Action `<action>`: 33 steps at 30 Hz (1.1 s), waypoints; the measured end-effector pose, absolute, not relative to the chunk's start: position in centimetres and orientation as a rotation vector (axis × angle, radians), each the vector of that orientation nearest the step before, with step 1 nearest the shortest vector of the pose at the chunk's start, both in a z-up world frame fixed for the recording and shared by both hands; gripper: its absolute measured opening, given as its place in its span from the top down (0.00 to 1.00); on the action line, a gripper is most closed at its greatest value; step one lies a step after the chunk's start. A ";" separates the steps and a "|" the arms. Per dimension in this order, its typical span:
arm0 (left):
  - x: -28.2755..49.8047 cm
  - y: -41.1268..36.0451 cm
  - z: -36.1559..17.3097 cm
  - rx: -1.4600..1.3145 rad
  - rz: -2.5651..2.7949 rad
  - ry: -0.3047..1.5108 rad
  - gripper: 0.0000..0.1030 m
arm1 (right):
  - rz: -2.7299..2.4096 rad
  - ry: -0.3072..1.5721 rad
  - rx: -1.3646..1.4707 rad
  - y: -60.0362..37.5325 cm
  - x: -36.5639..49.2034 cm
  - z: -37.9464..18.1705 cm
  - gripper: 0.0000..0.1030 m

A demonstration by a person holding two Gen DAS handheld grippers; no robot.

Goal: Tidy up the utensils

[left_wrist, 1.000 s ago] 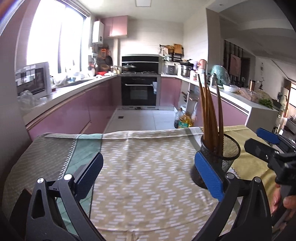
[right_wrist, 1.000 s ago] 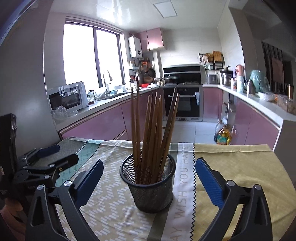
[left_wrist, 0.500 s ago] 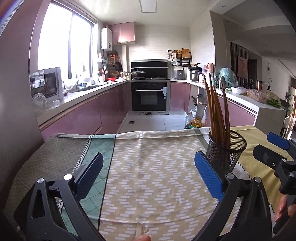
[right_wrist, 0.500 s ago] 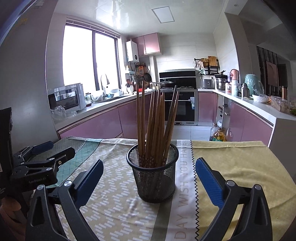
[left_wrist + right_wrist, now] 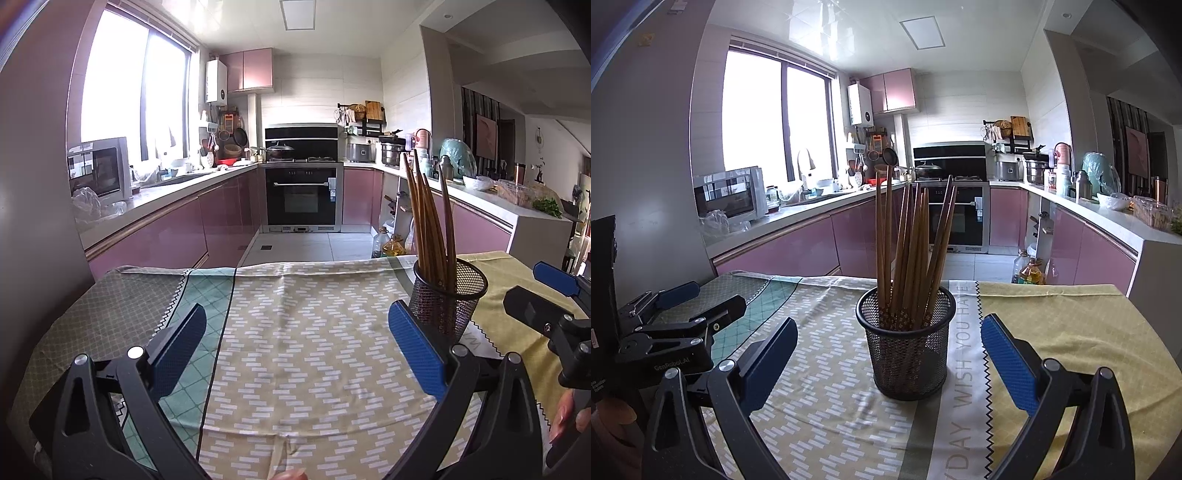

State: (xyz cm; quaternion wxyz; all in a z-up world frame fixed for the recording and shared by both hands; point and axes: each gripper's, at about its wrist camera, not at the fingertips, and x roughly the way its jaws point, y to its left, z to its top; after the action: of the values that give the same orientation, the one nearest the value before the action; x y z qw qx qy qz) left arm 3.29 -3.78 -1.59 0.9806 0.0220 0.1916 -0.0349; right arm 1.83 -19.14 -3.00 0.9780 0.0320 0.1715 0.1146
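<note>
- The chopsticks (image 5: 908, 258) stand bunched upright in a black mesh cup (image 5: 907, 350) on the tablecloth (image 5: 827, 406), on the pale lettered band between its patterned middle and its yellow right side, somewhat nearer the far edge of the table than the near one.
- The right gripper (image 5: 888, 362) sits wide apart and empty, its blue pads level with the cup and either side of it, touching nothing.
- The left gripper (image 5: 295, 350) is also wide apart and empty, over the patterned middle of the cloth, with the cup just beside its right pad.
- No loose utensils show on the cloth, so I judge the sorting is done or nearly so.
- If the cup must be shifted, grip it low on its wall, squarely, since the tall sticks make it top-heavy.
- Close slowly; thin mesh may flex and slip.
- Keep the cup upright and slide gently so the cloth does not bunch.
</note>
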 end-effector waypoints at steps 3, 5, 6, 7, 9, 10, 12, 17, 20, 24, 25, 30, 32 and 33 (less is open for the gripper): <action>3.3 -3.6 -1.5 0.038 -0.067 0.388 0.05 | 0.234 0.345 0.064 -19.1 1.7 -3.0 0.06; 3.0 -3.6 -1.6 0.033 -0.064 0.388 0.06 | 0.235 0.345 0.063 -19.1 1.6 -3.0 0.06; 2.9 -3.5 -1.6 0.031 -0.063 0.388 0.06 | 0.236 0.344 0.064 -19.1 1.5 -3.0 0.06; 2.8 -3.5 -1.5 0.030 -0.063 0.388 0.06 | 0.236 0.344 0.064 -19.1 1.5 -3.0 0.06; 2.7 -3.4 -1.5 0.032 -0.059 0.386 0.06 | 0.236 0.348 0.065 -19.1 1.5 -3.0 0.06; 2.6 -3.4 -1.5 0.031 -0.059 0.386 0.06 | 0.236 0.350 0.067 -19.1 1.5 -3.0 0.06; 2.5 -3.4 -1.4 0.030 -0.059 0.386 0.06 | 0.238 0.350 0.068 -19.0 1.4 -3.0 0.06; 2.3 -3.4 -1.4 0.032 -0.060 0.387 0.06 | 0.238 0.350 0.068 -19.0 1.3 -3.0 0.06; 2.2 -3.4 -1.4 0.029 -0.057 0.387 0.06 | 0.239 0.352 0.067 -18.9 1.3 -3.0 0.06; 2.1 -3.2 -1.5 0.018 -0.056 0.391 0.06 | 0.241 0.351 0.066 -18.9 1.1 -3.0 0.06; 2.1 -3.2 -1.5 0.018 -0.057 0.391 0.06 | 0.243 0.351 0.066 -18.9 1.0 -2.9 0.06; 2.1 -3.1 -1.6 0.010 -0.061 0.399 0.06 | 0.242 0.349 0.067 -18.9 1.0 -2.9 0.06; 2.2 -3.1 -1.6 0.010 -0.061 0.399 0.06 | 0.242 0.350 0.068 -19.0 1.0 -2.9 0.06; 2.2 -3.1 -1.6 0.009 -0.061 0.399 0.06 | 0.242 0.350 0.068 -19.0 1.0 -2.8 0.06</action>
State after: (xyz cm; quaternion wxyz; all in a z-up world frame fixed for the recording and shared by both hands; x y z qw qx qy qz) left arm 2.23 -3.10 -1.61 0.9797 0.0047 0.1982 -0.0303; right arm 0.96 -18.98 -2.85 0.9769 0.0336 0.1737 0.1201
